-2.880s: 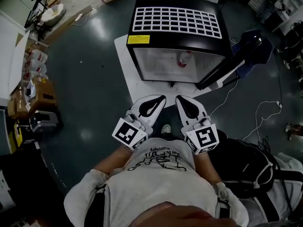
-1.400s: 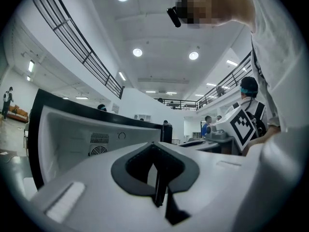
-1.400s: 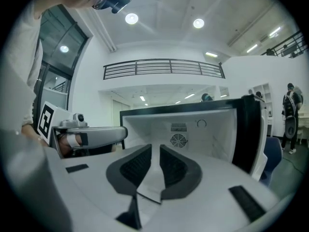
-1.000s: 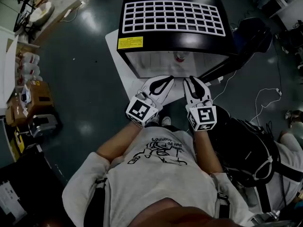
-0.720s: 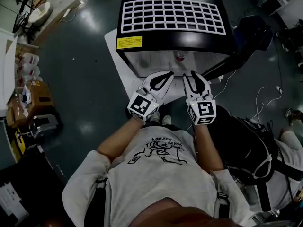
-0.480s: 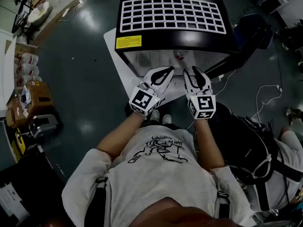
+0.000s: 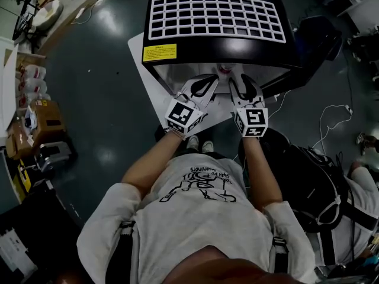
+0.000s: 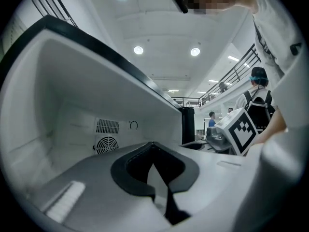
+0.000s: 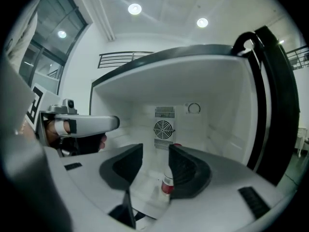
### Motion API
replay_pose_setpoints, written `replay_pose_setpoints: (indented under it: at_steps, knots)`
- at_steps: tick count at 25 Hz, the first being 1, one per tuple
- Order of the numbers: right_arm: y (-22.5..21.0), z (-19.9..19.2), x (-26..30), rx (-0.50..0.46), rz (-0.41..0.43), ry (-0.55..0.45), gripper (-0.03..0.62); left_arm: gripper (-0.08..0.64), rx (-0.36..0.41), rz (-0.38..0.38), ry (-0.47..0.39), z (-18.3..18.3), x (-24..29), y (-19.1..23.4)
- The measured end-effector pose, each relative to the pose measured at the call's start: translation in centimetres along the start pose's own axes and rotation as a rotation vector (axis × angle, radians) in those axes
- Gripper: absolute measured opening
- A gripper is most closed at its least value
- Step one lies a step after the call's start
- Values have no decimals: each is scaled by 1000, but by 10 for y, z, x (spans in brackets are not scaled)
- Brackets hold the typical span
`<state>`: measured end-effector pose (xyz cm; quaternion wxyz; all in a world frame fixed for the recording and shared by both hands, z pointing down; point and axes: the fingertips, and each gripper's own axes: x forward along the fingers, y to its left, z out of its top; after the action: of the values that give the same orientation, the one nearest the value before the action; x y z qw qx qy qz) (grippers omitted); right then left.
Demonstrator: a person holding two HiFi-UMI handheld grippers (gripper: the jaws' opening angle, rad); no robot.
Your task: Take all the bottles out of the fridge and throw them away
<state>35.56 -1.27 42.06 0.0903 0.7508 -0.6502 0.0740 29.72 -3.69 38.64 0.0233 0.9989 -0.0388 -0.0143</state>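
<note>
Head view: you stand at the black mini fridge (image 7: 219, 49) with its door (image 7: 314, 40) swung open to your right. Your left tool (image 7: 208, 80) and right tool (image 7: 243, 81) reach into its mouth side by side. A bottle (image 7: 225, 70) with a red cap stands on the fridge floor just beyond the right tool's tips.

Left gripper view: your left tool's jaws meet at the tips, with nothing clamped between them. Past them are the white interior and the round fan grille (image 8: 106, 144) on the back wall.

Right gripper view: your right tool's jaws stand apart, having just been opening, and neither pad presses on anything. The bottle, red-labelled, stands upright, half hidden behind the right-hand jaw. It seems to sit a little beyond the tips rather than between them, though this angle makes that hard to settle. The left tool shows at the left edge.
</note>
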Motion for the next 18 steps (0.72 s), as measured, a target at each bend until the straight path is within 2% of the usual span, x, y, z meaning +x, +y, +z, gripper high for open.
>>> replay_pose_setpoints:
  at_steps: [18]
  knots:
    - [-34, -21, 58, 29, -18, 32, 191, 9, -17, 25, 28, -31, 37, 38]
